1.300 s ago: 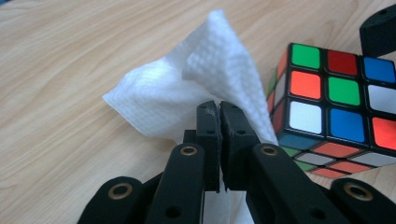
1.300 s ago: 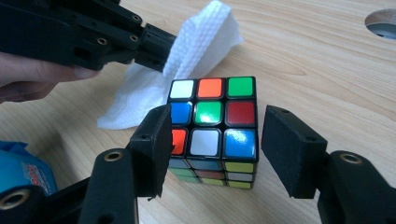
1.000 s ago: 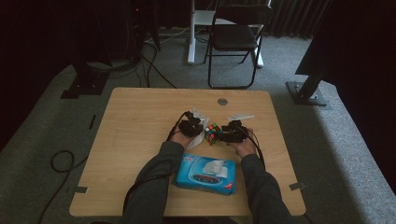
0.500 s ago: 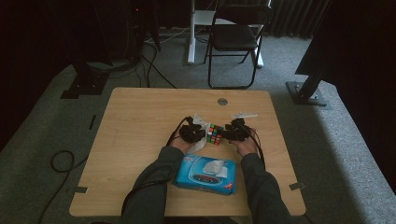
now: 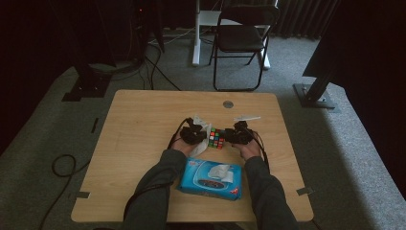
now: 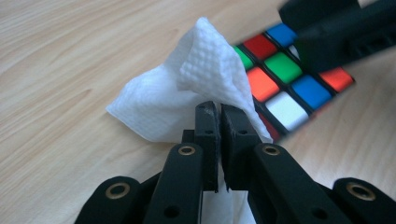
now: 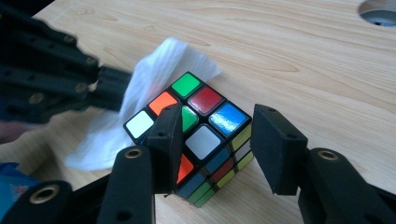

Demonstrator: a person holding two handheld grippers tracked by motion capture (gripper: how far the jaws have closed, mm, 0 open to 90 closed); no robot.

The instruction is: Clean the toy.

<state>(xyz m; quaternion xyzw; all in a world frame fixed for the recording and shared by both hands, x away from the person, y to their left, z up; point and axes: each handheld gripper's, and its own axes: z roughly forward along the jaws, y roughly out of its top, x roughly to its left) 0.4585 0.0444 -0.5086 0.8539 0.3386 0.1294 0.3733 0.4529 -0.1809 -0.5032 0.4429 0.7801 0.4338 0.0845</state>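
White against the pale wood: pinching a crumpled wipe [image 6: 187, 88] in the left gripper [image 6: 218, 109], jaws nearly meeting, with only the thin dimpled sheet between the pads. Holding that wipe low over the table [image 5: 143, 124], one fold sticking up past the fingertips and the rest draping down onto the wood. Pressing it close against the side of the puzzle cube [image 6: 280, 79]; touching or just short of it, cannot tell.

Sitting mid-table, that cube [image 5: 216, 138], flat on the wood, directly between the left gripper [image 5: 205, 136] and the right gripper [image 5: 229, 137], with the wipe [image 5: 201, 143] bunched on its left side in the high view.

Straddling part of the cube [image 7: 196, 135] with the right gripper [image 7: 217, 140], jaws at a middling gap and just now narrowing. Covering an orange and a green tile with one pad, standing the other just beside the cube's far corner; not plainly squeezing yet. Showing the wipe [image 7: 140, 93] spread behind the cube in the right gripper view.

Lying nearer the table's front edge, between the two sleeved forearms: a blue pack of wipes [image 5: 210, 179], flap open, well apart from the cube. Standing beyond the table, a black folding chair [image 5: 239, 38].
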